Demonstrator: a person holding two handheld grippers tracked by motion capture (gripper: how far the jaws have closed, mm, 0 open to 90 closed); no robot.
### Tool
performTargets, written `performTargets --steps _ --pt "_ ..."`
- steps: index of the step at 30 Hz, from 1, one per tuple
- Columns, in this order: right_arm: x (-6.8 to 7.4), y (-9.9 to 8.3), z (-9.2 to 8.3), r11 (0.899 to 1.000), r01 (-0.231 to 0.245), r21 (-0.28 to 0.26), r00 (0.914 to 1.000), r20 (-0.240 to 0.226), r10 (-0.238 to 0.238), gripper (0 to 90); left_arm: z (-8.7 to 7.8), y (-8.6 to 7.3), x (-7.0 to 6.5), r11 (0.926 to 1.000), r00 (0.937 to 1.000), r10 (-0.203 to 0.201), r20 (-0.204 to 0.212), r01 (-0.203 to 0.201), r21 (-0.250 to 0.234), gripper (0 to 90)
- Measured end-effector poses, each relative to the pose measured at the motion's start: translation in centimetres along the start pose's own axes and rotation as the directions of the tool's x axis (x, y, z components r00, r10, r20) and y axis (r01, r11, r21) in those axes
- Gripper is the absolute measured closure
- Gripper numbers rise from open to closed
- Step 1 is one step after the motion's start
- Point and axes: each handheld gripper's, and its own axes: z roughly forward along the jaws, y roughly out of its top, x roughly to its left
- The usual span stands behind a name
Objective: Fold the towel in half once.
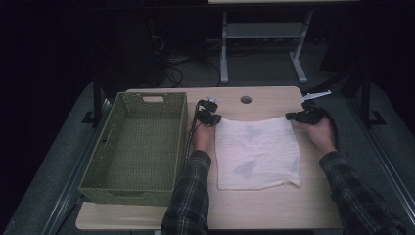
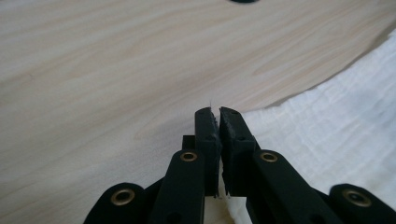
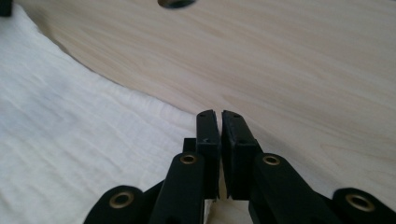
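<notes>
Where the wooden table (image 1: pixel 264 205) fills the middle of the high view:

Cloth (image 1: pixel 258 152), white, spread flat at centre frame, faint grey patches on it.

Left gripper (image 1: pixel 209 119), at the cloth's upper left corner, jaws together. Seen in the left gripper view (image 2: pixel 217 116): pads pressed close at the cloth's edge (image 2: pixel 327 135), a sliver of white between them low down, so clamped on that corner.

Right gripper (image 1: pixel 299 116), at the cloth's upper right corner, jaws together. Seen in the right gripper view (image 3: pixel 218 116): tips meeting at the cloth's (image 3: pixel 70 149) border; cannot tell whether fabric is caught.

Basket (image 1: pixel 112 186), green woven, left of frame, beside the left sleeve.

Round hole (image 1: pixel 246 99), upper centre of tabletop.
</notes>
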Motion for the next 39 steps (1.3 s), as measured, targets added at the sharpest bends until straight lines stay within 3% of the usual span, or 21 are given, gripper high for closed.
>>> performTargets --steps 3,9,17,25,29,39 --pt "0.2 0.1 -0.8 1.0 -0.006 -0.027 0.9999 -0.014 0.005 85.7 -0.7 0.2 -0.1 0.9997 0.9999 -0.012 0.004 0.012 -0.021 86.1" --pt "1.1 0.1 -2.8 0.998 0.029 -0.062 0.9993 -0.021 -0.03 85.7 -2.8 0.2 -0.6 0.9959 0.999 -0.032 0.03 0.034 -0.083 86.1" --pt "2.4 -0.2 -4.6 0.992 0.084 -0.092 0.9959 -0.026 -0.086 85.7 -4.8 -0.4 -1.5 0.9914 0.9976 -0.058 0.038 0.063 -0.115 86.3" --pt "2.9 -1.3 -6.1 0.989 0.1 -0.107 0.9946 -0.018 -0.102 85.9 -6.8 -1.2 -2.7 0.9931 0.9993 -0.035 0.016 0.037 -0.111 86.5" --pt "3.5 -2.1 -6.7 0.988 0.115 -0.108 0.9931 -0.013 -0.117 86.0 -7.6 -1.8 -3.4 0.9945 1.0 0.0 0.006 0.001 -0.105 86.5" --pt "4.9 -4.1 -7.9 0.983 0.138 -0.121 0.9902 -0.004 -0.14 85.9 -8.8 -3.5 -4.8 0.9951 0.9997 0.016 0.018 -0.014 -0.098 86.5"
